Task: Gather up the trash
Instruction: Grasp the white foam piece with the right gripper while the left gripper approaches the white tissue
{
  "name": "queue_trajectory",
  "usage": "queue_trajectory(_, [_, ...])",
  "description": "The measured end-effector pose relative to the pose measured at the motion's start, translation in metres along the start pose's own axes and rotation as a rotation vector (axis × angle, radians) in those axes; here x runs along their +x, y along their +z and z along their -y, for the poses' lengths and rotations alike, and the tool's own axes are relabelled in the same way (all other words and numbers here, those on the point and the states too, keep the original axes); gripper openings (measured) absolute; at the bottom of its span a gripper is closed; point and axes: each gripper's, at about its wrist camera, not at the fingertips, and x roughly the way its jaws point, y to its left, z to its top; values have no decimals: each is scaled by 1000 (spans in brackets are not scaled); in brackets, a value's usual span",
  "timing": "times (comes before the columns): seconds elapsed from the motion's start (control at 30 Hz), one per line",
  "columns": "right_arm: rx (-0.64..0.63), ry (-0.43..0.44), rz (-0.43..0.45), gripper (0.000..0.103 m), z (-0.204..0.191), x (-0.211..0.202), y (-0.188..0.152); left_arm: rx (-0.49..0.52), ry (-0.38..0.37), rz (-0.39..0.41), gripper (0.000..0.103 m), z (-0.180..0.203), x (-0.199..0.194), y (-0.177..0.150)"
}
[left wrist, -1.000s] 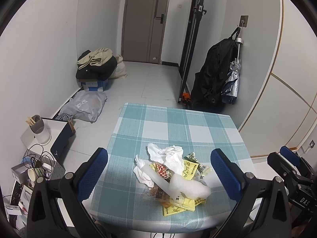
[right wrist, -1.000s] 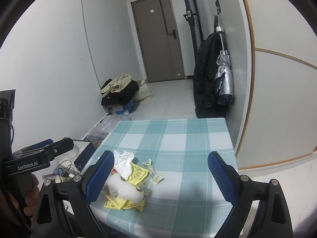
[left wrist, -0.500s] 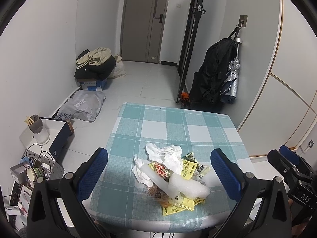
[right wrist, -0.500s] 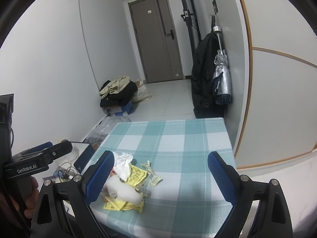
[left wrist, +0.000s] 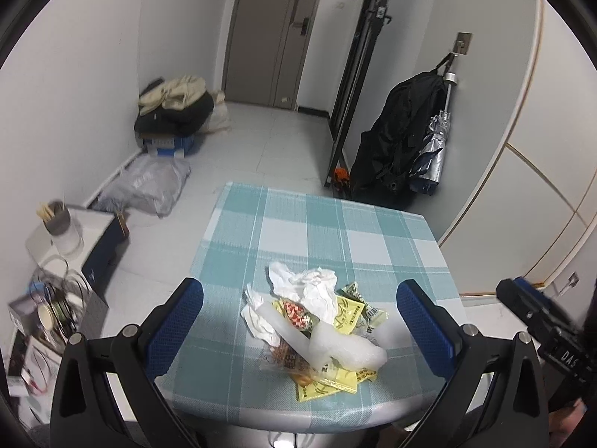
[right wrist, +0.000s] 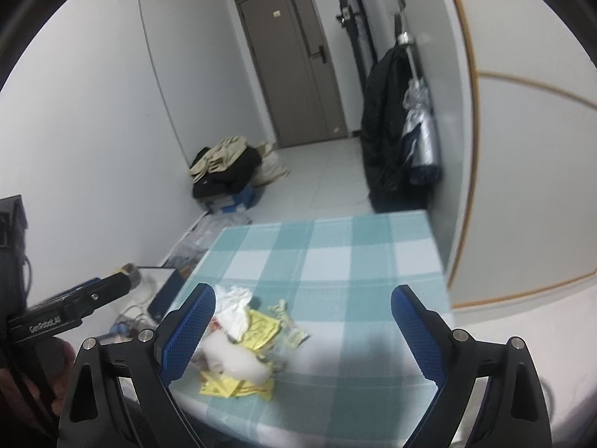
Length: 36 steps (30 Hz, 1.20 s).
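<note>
A small pale room with a grey door (left wrist: 268, 33) at the far end, a black coat (left wrist: 399, 134) and a folded silver umbrella (left wrist: 433, 160) hanging on the right wall, and a heap of clothes (left wrist: 173, 108) on a box against the left wall.

In the foreground stands a square worktop (left wrist: 298, 231) covered in a teal and white checked cloth. Its far half is bare cloth. Near its front edge lies the trash pile (left wrist: 317, 324): crumpled white tissues (left wrist: 306, 285) at the back, yellow wrappers (left wrist: 328, 384) spread flat underneath, and on top a long white foam piece (left wrist: 328, 343). The foam's long axis runs diagonally, from the left rear toward the right front.

The left gripper (left wrist: 298, 328) hovers above the front edge with its jaws spread wide and holding nothing. In its own view the pile sits squarely between the two blue pads, slightly ahead and below.

The right gripper (right wrist: 302, 332) is also spread wide and empty. In its view the trash pile (right wrist: 242, 347) lies off to the left, partly behind its left pad, so it sits to the right of the trash.

The left gripper looks the nearer and better lined up. Because the foam lies at a slant across its opening, the jaws would probably need a slight turn to close across the foam's narrow width rather than along its length.
</note>
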Motion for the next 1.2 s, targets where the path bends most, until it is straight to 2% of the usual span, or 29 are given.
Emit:
queue_trajectory(0.1, [20, 54, -44, 96, -3, 13, -3, -44, -27, -34, 102, -8, 4, 2])
queue_trajectory(0.3, [-21, 95, -165, 92, -21, 52, -10, -101, -49, -83, 102, -26, 13, 5])
queue_trajectory(0.53, [-124, 193, -352, 76, -52, 104, -30, -189, -44, -142, 102, -56, 28, 8])
queue_trajectory(0.77, [-220, 249, -501, 64, -71, 131, -54, -266, -51, -190, 102, -77, 39, 11])
queue_trajectory(0.97, [-255, 229, -560, 52, -72, 142, -61, -278, -57, -218, 102, -82, 46, 10])
queue_trajectory(1.07, [-288, 205, -578, 41, -73, 143, -67, -277, -61, -227, 102, -82, 48, 10])
queue_trajectory(1.2, [-291, 197, -564, 40, -72, 138, -66, -259, -46, -227, 102, -82, 48, 10])
